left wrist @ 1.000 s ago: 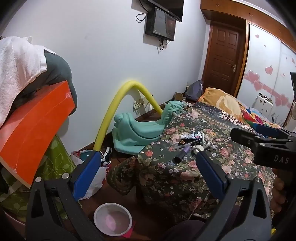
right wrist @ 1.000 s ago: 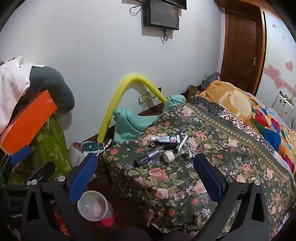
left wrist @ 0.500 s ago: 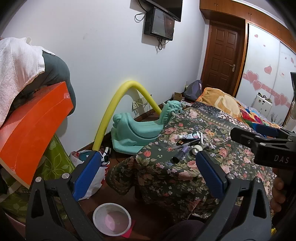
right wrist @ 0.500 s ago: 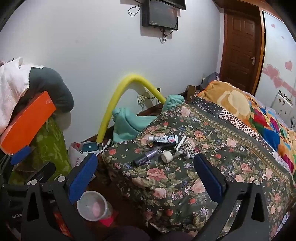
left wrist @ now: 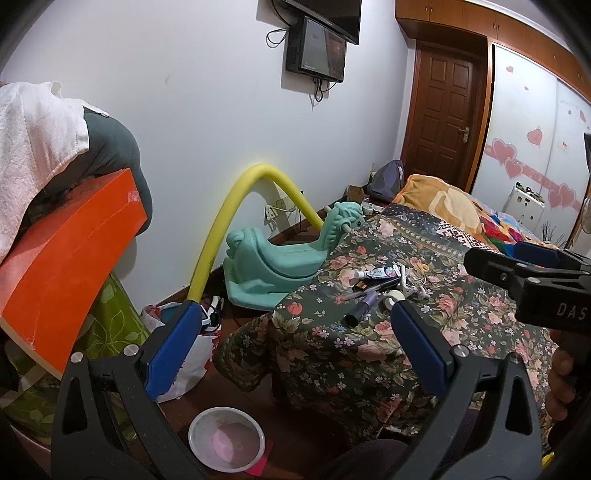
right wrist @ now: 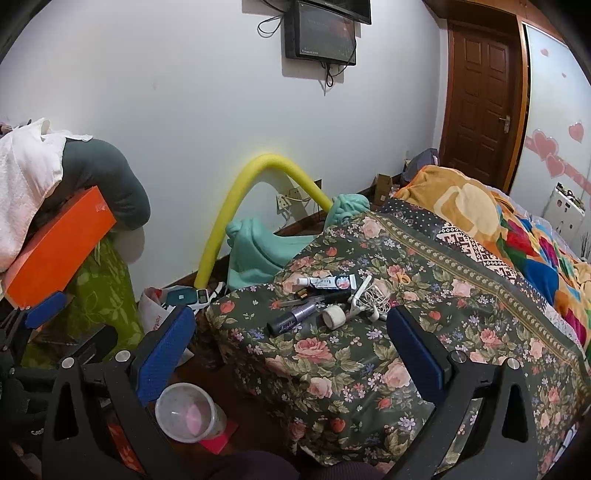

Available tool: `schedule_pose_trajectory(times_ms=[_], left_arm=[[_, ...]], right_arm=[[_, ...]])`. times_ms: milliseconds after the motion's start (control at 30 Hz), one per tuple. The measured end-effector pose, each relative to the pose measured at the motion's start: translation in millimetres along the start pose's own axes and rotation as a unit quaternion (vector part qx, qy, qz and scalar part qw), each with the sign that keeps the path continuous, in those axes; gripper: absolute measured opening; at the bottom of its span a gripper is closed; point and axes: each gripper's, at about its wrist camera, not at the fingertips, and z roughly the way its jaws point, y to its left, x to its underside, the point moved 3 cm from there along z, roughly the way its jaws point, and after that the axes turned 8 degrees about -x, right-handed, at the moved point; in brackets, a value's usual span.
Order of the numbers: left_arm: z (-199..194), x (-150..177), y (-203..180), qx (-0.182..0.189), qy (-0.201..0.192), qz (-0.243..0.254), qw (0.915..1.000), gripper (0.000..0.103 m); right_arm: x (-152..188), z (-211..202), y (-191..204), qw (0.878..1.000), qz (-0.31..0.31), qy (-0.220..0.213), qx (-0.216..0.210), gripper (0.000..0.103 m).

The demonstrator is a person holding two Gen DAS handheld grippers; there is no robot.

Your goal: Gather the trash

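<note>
1. Your left gripper (left wrist: 295,343): blue-padded fingers (left wrist: 417,350) spread wide, nothing between them, held in the air short of the bed corner.

2. Your right gripper (right wrist: 291,345): jaws likewise wide apart and empty. In the left wrist view its black frame sits at 3 o'clock, with part of your hand (left wrist: 561,384) below it.

3. White plastic cup (right wrist: 186,411): on the floor at 7 o'clock in the right wrist view, mouth up, pink residue inside, standing on a pink paper scrap (right wrist: 219,437). Just beside your right gripper's left finger.

4. Floral bedspread (right wrist: 369,369): dark, rose-patterned, draped over the near bed corner from 6 to 3 o'clock.

5. Trash cluster on the bedspread, 12 o'clock between your right fingers:
 - purple-and-black tube (right wrist: 291,319), lying on its side, nearest the edge;
 - small roll of tape (right wrist: 334,317), just right of it;
 - white clip with tangled white cord (right wrist: 373,297), touching the roll;
 - white toothpaste-type tube (right wrist: 327,282), lying flat, farthest back;
 - thin dark sticks between the tubes, too small to identify.

6. White plastic bag (left wrist: 184,354): floor, 9 o'clock, contents unclear.

7. Orange box (right wrist: 59,245): 9 o'clock, tilted, under a grey cushion (right wrist: 107,177) and white towel (right wrist: 26,177).

8. Teal ride-on toy (left wrist: 280,258) and yellow foam tube (right wrist: 251,206): against the wall, 12 o'clock.

9. Wall-mounted screen (right wrist: 319,33) and brown door (right wrist: 480,96): farthest, 12 to 1 o'clock.
</note>
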Motion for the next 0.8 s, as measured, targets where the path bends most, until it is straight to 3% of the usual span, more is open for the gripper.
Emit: schedule_pose_trajectory(times_ms=[800], left_arm=[[-4.4,-6.5,2.1,0.001,-0.004,-0.003,1.0,0.103]], right_arm=[[-4.3,-9.1,2.1,1.0,-0.002,-0.008,-0.003,0.103]])
